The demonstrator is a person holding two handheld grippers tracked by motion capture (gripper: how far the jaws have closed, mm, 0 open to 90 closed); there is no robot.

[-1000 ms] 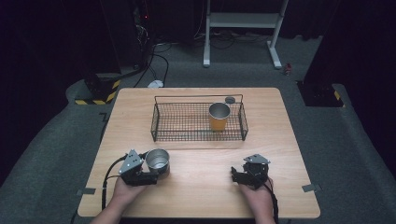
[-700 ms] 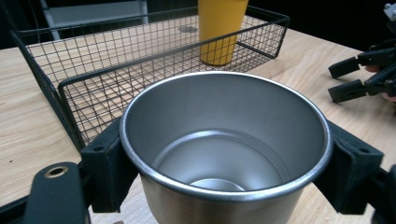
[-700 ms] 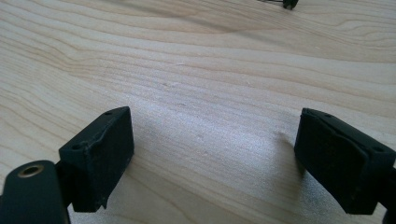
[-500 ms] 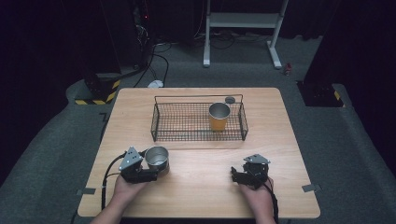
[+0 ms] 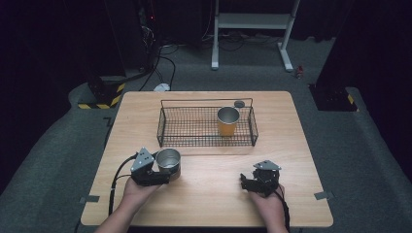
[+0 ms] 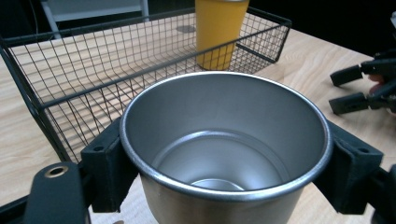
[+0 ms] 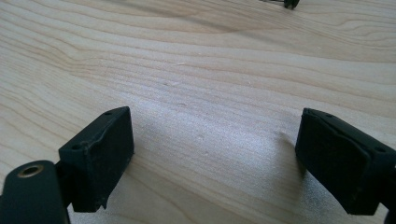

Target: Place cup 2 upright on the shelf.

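Wooden table (image 5: 209, 199) observed from the high view, on grey carpeted floor in dark surroundings. Black wire basket (image 5: 167, 127) set at the table's middle, toward the far side. Orange cup (image 5: 227, 121) with a metal rim standing upright inside the basket's right part; same cup seen through the mesh in the left gripper view (image 6: 218, 32). Small dark round object (image 5: 239, 104) lying on the table just beyond the basket's far right corner; too small to identify, possibly a lid or cap. Left gripper (image 5: 163, 170) held in the left hand (image 5: 138, 190) at the near left of the table, jaws pinching a silver metal cup (image 5: 168, 162) from both sides. In the left gripper view, silver cup (image 6: 224, 149) upright and empty, mouth open upward, black pads pressed against its wall at left and right, just in front of the basket's near wall (image 6: 42, 100). Right gripper (image 5: 248, 182) held in the right hand (image 5: 267, 200) at the near right, well apart from the silver cup. In the right gripper view, right gripper (image 7: 215, 154) with jaws spread wide, nothing between them, bare wood grain (image 7: 201, 70) beneath. White metal stand (image 5: 248, 22) on the floor beyond the table.
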